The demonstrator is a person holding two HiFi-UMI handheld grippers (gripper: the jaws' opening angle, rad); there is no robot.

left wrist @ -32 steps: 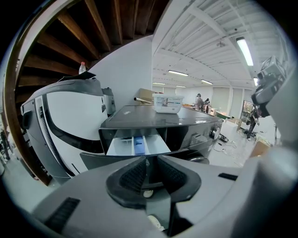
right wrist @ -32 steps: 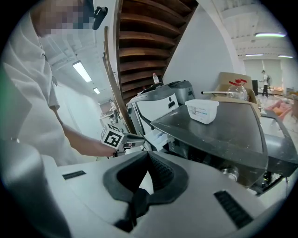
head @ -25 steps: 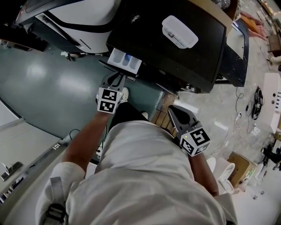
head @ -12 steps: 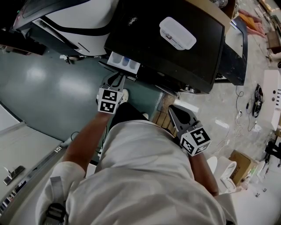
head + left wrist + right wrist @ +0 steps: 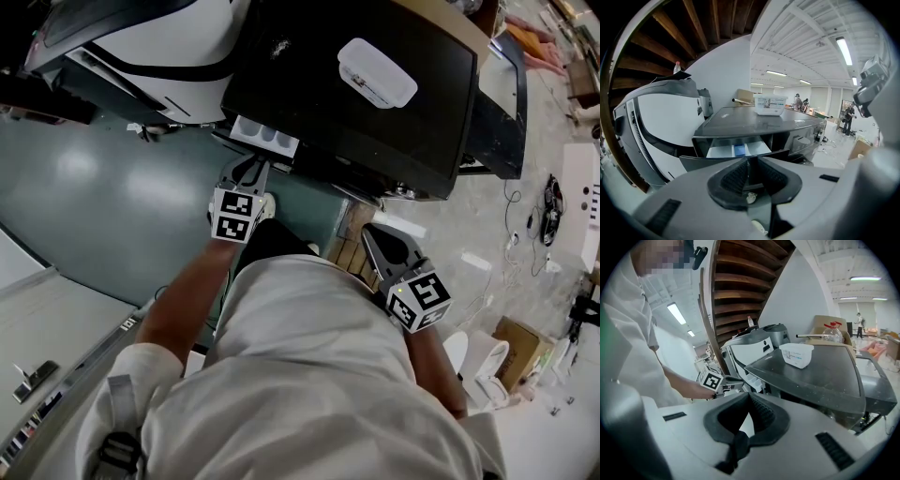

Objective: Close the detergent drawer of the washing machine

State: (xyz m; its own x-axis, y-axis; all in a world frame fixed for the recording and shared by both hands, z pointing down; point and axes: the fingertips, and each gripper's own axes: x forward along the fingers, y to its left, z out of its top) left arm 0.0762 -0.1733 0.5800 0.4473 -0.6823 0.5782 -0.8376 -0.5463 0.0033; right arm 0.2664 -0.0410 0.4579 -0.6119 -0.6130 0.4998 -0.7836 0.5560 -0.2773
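The dark washing machine (image 5: 375, 103) has its white detergent drawer (image 5: 265, 138) sticking partly out at the front left corner. My left gripper (image 5: 251, 169) is shut, its tips right at the drawer's dark front panel. In the left gripper view the drawer's (image 5: 736, 150) white and blue compartments show just beyond the closed left gripper (image 5: 749, 165). My right gripper (image 5: 380, 239) hangs shut and holds nothing, close to the person's body and short of the machine's front. The right gripper view shows the right gripper (image 5: 750, 405) aimed at the machine's top.
A white lidded plastic box (image 5: 377, 70) sits on the machine's top. A white-and-black appliance (image 5: 159, 37) stands to the left of it. Grey-green floor (image 5: 103, 178) lies to the left. Cables, a cardboard box (image 5: 511, 352) and clutter lie on the pale floor to the right.
The drawer sticks out a little less than a second ago, with the left gripper following it toward the machine. The right gripper has hardly moved.
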